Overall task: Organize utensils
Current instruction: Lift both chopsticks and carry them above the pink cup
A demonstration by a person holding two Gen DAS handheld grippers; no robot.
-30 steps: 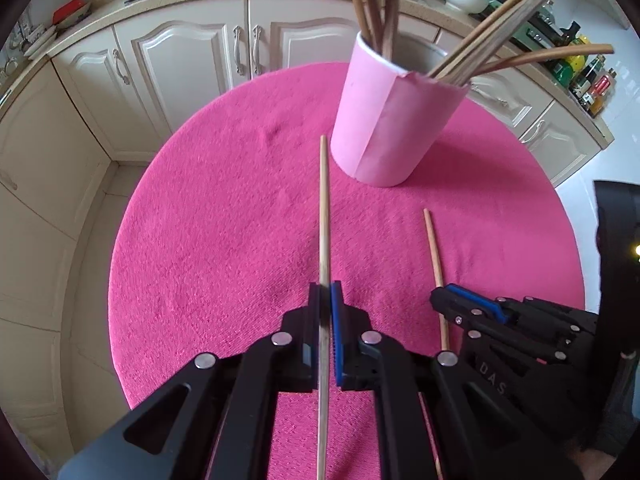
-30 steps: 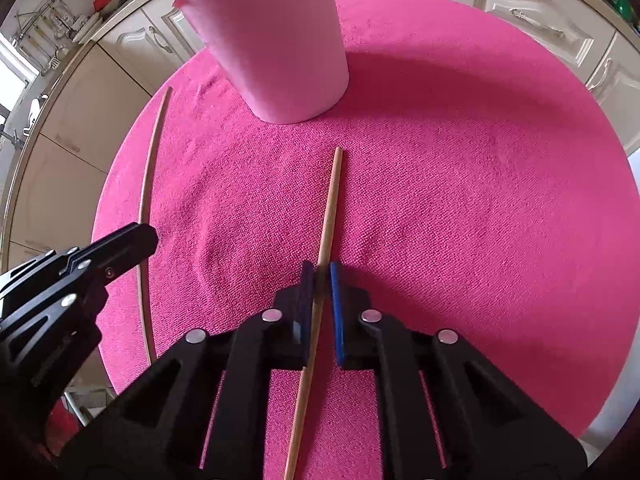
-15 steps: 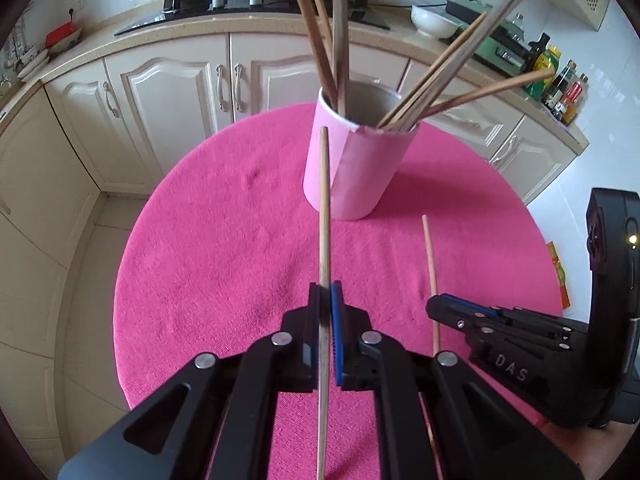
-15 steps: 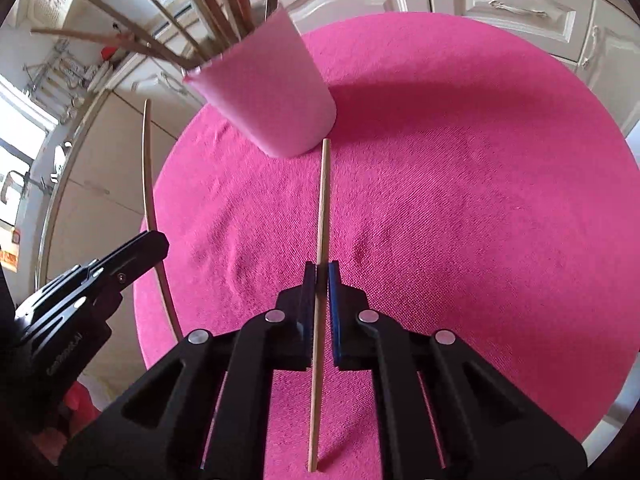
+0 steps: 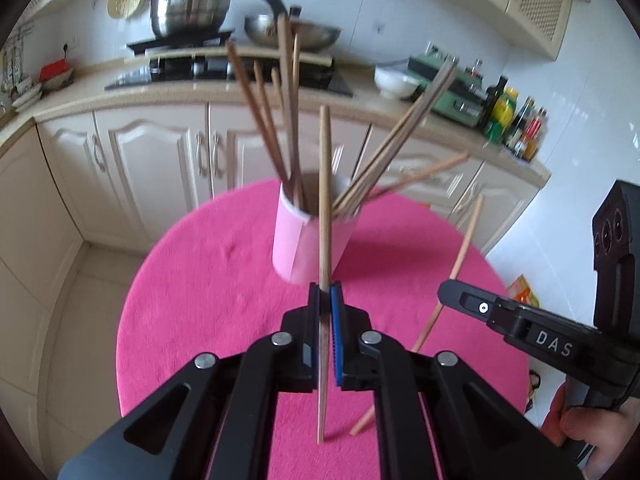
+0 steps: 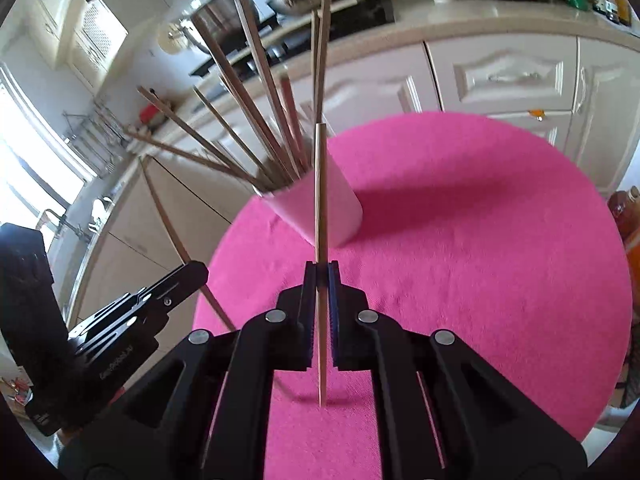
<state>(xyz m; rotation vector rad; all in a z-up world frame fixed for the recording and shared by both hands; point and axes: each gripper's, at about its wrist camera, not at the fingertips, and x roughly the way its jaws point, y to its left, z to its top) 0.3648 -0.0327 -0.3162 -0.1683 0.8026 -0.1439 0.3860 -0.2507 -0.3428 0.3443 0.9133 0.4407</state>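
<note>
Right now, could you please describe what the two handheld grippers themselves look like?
Both are matte black with angular, cut-out finger arms and round silver pivot bolts. The left gripper and right gripper each carry ribbed blue pads. Seen side-on, the right one bears white "DAS" lettering and a boxy black body.

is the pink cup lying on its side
No, the pink cup stands upright on the pink cloth, with chopsticks sticking out its top.

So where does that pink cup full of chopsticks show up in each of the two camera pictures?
Left wrist view: the pink cup stands at the centre, just beyond the left gripper, partly behind the chopstick it holds.
Right wrist view: the cup sits at the centre, tilted, beyond the right gripper.
Shared landmark: the round pink tablecloth under the cup in both views.
</note>
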